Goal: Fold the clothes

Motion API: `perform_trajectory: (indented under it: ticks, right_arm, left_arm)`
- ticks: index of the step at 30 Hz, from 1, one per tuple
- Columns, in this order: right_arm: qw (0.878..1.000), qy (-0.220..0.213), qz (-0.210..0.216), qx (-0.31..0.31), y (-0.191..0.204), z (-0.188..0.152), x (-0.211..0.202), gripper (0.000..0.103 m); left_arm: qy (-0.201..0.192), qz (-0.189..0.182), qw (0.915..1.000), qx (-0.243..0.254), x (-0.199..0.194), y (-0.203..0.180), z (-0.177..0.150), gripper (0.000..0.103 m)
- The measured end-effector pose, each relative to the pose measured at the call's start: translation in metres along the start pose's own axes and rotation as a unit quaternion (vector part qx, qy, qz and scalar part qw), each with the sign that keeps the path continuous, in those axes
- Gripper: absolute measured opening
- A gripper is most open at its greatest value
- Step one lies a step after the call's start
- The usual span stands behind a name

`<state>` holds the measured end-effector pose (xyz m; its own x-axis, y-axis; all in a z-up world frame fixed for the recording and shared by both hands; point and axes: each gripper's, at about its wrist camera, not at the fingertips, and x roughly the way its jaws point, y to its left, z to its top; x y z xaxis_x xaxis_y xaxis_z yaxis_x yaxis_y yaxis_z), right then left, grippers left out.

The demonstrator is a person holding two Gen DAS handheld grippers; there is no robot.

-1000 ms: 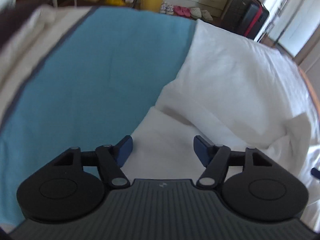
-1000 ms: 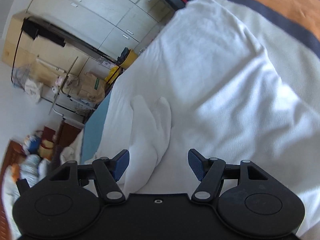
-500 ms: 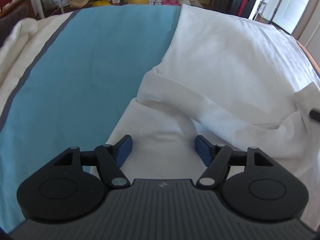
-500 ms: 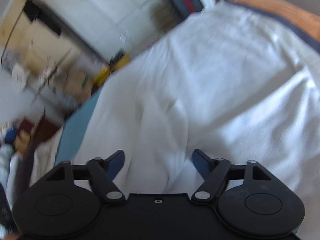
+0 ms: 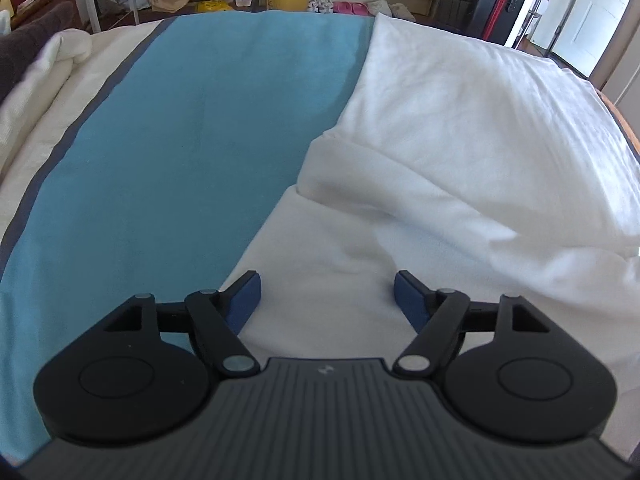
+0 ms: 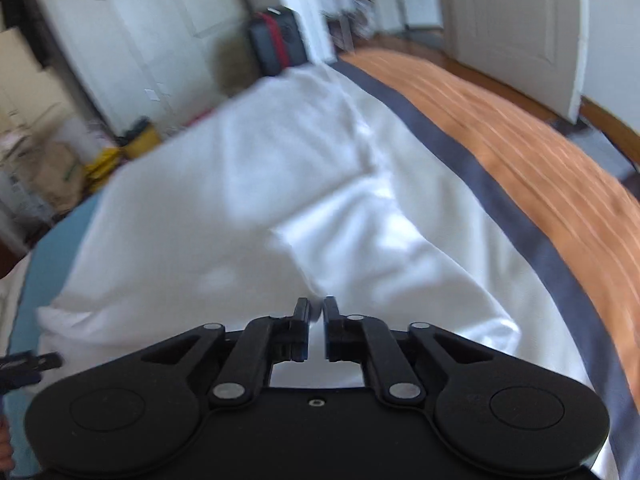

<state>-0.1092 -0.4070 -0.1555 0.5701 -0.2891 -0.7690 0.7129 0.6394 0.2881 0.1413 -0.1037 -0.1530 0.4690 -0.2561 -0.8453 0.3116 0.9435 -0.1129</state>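
White garment (image 5: 420, 208) lay rumpled on the bed, ahead of and beneath both sets of jaws. Left gripper (image 5: 327, 294): jaws wide and opening, cloth below them, not pinched. Right gripper (image 6: 316, 316): jaws narrow and closing, a white fold between them. Blue bedspread (image 5: 180, 152) lay left of the left jaws.

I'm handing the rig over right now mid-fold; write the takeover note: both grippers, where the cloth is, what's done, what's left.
Left gripper: jaws wide and opening, hovering over the near edge of the white fabric garment, gripping nothing.
Right gripper: jaws closing, nearly together, with a bit of the white fabric between the fingers; firm grip not confirmed.
The garment lies rumpled on the blue bed sheet, one part lying over another.
Done: no neat fold visible.
Left: confirm the right grip, grasp with the left, flatten, fold.
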Motion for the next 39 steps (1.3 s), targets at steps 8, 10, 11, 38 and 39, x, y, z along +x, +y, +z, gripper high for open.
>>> perform_trajectory:
  ticks: [8, 10, 11, 38, 39]
  right_arm:
    - [0.988, 0.03, 0.131, -0.073, -0.006, 0.054, 0.003, 0.046]
    - [0.983, 0.007, 0.118, -0.14, 0.007, 0.055, 0.007, 0.049]
    - [0.981, -0.008, 0.106, -0.162, 0.012, 0.054, 0.01, 0.049]
    - [0.95, -0.096, 0.033, -0.295, 0.065, 0.025, 0.014, 0.005]
    - [0.953, -0.099, 0.028, -0.285, 0.062, 0.029, 0.009, 0.005]
  left_arm:
    - [-0.065, -0.027, 0.9971, 0.03, -0.054, 0.015, 0.035, 0.074]
    - [-0.085, -0.019, 0.9924, 0.087, -0.061, 0.005, 0.047, 0.076]
    - [-0.088, -0.017, 0.9906, 0.104, -0.061, 0.002, 0.052, 0.079]
    - [0.037, -0.035, 0.9981, -0.036, 0.021, 0.058, 0.029, 0.079]
    - [0.038, -0.036, 0.998, -0.035, 0.021, 0.057, 0.028, 0.079]
